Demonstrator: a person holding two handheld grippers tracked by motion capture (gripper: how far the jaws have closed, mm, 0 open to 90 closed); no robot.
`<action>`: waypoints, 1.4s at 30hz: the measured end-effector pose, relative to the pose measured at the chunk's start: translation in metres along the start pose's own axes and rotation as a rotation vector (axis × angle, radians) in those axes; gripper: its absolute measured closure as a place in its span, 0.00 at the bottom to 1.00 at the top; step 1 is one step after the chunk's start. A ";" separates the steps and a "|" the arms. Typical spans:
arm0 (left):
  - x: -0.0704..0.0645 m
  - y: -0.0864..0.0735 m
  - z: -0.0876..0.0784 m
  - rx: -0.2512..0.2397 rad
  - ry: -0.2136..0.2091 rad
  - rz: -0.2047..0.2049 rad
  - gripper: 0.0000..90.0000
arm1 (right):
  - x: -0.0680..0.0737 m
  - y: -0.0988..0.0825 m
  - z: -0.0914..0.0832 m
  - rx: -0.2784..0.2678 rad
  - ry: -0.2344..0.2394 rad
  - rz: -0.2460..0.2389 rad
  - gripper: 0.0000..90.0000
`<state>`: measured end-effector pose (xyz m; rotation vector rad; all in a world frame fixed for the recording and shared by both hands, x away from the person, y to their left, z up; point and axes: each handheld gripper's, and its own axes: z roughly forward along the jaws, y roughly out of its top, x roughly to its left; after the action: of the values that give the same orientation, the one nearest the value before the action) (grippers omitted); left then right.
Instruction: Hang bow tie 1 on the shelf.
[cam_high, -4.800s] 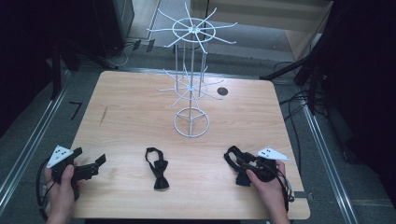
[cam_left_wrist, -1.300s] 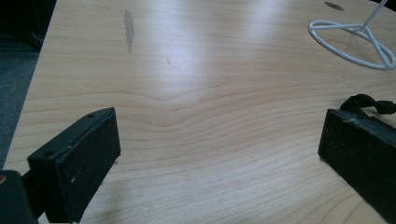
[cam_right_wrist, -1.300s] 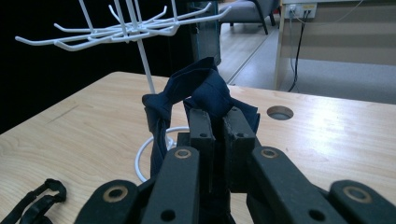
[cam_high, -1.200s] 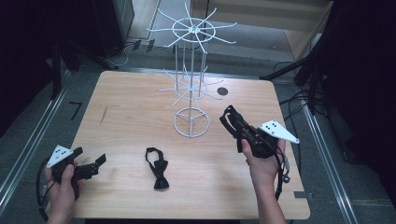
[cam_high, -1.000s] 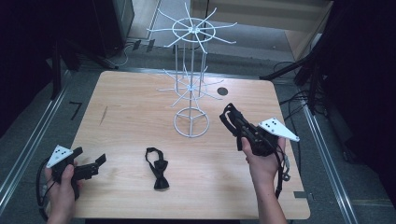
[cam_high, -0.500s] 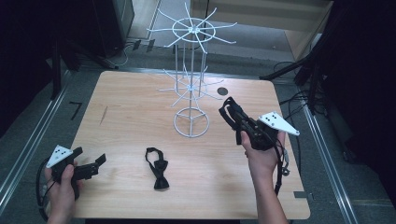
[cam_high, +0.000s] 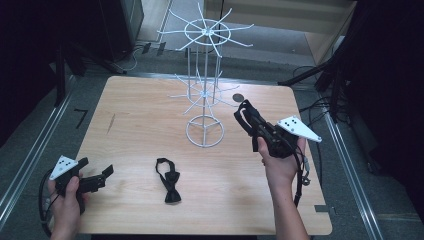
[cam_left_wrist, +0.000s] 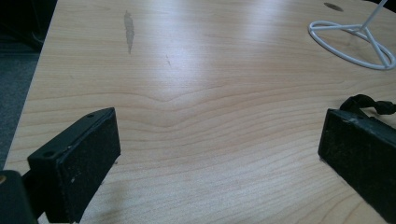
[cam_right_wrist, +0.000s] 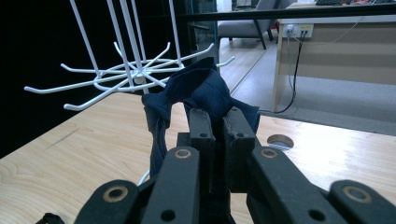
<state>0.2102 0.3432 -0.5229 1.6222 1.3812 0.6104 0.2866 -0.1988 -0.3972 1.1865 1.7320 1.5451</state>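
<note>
Done: your right gripper (cam_high: 246, 114) pinches the navy bow tie (cam_right_wrist: 205, 91) beside the rack (cam_high: 205, 87).
Left: hang it; black bow tie (cam_high: 169, 180) waits; left gripper (cam_high: 97, 176) spread.

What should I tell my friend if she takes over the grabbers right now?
Right gripper: shut on the dark blue bow tie, held up beside the white wire rack, close to its lower hooks.
Left gripper: open, holding nothing, low over the table at its near left corner.
Black bow tie: lying flat on the table.
Done: blue tie picked up.
Left: probably hang it on a hook, then do the black one.
</note>
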 end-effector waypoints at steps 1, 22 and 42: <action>0.000 0.000 0.000 0.000 0.000 0.000 0.00 | -0.001 0.000 0.001 -0.002 -0.002 -0.003 0.95; 0.000 0.000 0.000 -0.001 -0.001 0.002 0.00 | 0.003 0.009 0.010 -0.012 0.009 0.000 0.95; 0.000 0.000 0.000 0.002 -0.001 0.005 0.00 | 0.000 0.012 0.019 -0.017 -0.008 0.005 0.95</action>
<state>0.2103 0.3429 -0.5228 1.6275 1.3777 0.6108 0.3062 -0.1899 -0.3896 1.1879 1.7088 1.5528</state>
